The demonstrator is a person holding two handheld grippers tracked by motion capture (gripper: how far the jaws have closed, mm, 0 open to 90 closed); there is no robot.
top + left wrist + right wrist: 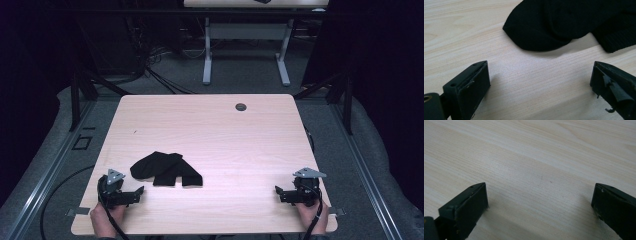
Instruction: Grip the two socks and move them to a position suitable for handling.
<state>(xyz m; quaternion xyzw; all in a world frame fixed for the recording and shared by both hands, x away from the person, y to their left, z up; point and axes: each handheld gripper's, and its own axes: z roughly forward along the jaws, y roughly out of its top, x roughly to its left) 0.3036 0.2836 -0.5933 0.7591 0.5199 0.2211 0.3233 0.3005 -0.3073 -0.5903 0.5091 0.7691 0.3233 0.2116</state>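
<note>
**Both grippers spread wide at the near edge, black socks lying loose ahead of the left one**

Nearest the high camera, two hands rest at the near edge of the wooden table (210, 125), each with a gripper. The left gripper (131, 196) sits close to the near left corner, its jaws spread wide with nothing between them; in the left gripper view only bare wood lies in the gap. The right gripper (283, 194) sits near the near right corner, jaws likewise wide apart and empty, over plain tabletop in its own view.

The black socks (166, 169) lie in a loose overlapping heap on the left half of the table, just ahead of the left gripper and slightly to its right, touched by neither gripper. In the left gripper view the rounded toe end (541, 32) lies just beyond the jaw tips, with a strip of bare wood between, and a ribbed cuff shows at the upper right.

Between the two grippers the near strip of tabletop is bare. The right half and the far half are open wood too, save for a small round cable hole (241, 106) near the far edge. The socks lie well inside every edge.
</note>
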